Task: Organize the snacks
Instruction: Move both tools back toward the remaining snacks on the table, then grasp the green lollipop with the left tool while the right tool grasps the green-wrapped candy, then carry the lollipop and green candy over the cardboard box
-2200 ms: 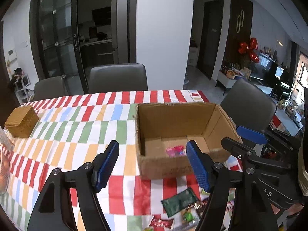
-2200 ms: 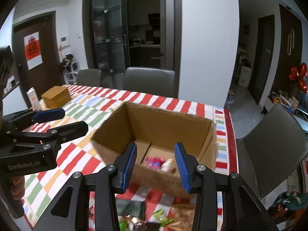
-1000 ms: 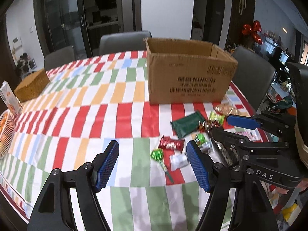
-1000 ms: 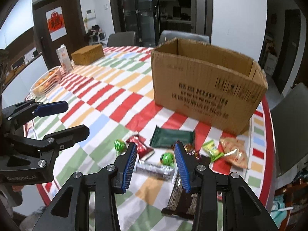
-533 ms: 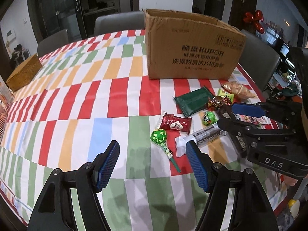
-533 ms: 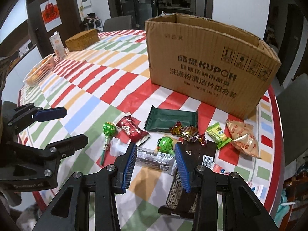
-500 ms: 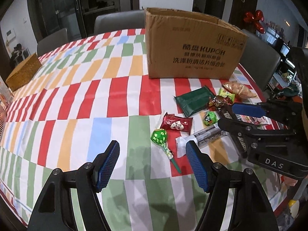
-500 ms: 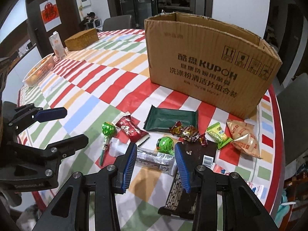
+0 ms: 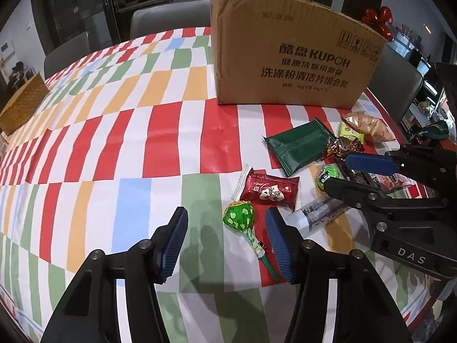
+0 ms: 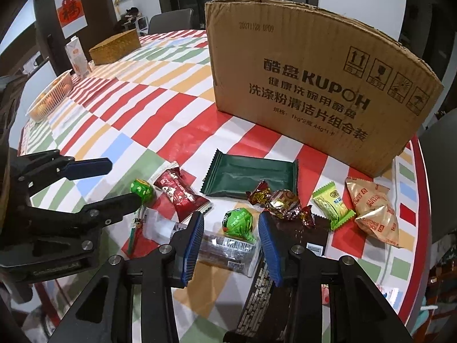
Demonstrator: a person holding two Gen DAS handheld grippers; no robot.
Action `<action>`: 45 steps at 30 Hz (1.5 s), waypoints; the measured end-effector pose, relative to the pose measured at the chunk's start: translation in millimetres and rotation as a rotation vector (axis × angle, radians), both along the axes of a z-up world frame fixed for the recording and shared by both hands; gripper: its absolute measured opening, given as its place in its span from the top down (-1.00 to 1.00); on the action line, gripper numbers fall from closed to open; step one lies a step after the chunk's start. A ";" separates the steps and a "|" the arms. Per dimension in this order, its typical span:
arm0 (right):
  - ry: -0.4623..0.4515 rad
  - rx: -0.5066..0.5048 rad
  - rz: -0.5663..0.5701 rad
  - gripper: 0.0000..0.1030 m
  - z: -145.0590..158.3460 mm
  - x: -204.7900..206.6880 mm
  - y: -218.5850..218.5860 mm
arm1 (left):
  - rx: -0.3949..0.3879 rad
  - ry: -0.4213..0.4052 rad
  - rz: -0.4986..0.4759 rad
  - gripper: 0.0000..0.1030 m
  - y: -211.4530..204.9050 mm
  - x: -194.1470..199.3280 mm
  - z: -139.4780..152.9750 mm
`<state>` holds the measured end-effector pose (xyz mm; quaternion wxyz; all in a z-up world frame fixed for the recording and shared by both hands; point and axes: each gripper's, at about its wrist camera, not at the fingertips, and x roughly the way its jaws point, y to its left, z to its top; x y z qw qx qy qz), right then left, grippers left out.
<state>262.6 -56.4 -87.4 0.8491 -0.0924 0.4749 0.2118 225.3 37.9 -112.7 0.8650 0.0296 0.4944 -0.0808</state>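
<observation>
Several snacks lie on the striped tablecloth in front of a brown cardboard box (image 9: 291,60) (image 10: 311,91). My left gripper (image 9: 227,238) is open and low over a green lollipop (image 9: 240,218), beside a red candy packet (image 9: 268,191). My right gripper (image 10: 231,245) is open, its jaws on either side of a green round candy (image 10: 238,223), above a clear-wrapped bar (image 10: 228,251). A dark green packet (image 10: 248,175), a gold-red foil candy (image 10: 281,200), a light green sweet (image 10: 332,203) and a tan packet (image 10: 374,208) lie nearby.
A long dark chocolate bar (image 10: 274,280) lies under the right gripper. A woven box (image 10: 114,47), a carton (image 10: 77,54) and a fruit basket (image 10: 51,98) stand at the far left. Grey chairs (image 9: 168,18) surround the table. The table's red edge (image 10: 420,228) is close on the right.
Both grippers have dropped from above the box to low over the snacks and moved closer. The left one now sits over the lollipop, the right one over the green round candy.
</observation>
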 end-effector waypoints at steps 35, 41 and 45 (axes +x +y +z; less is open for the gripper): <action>-0.039 -0.043 0.030 0.49 1.3 2.8 3.8 | -0.040 -0.027 0.003 0.50 -8.1 2.6 18.0; -0.131 -0.006 0.034 0.49 36.6 -10.1 1.2 | -0.053 -0.098 -0.013 0.50 -13.2 -6.8 45.7; -0.183 0.027 0.038 0.49 61.9 -19.1 -1.0 | -0.067 -0.146 -0.024 0.50 -16.5 -14.4 66.8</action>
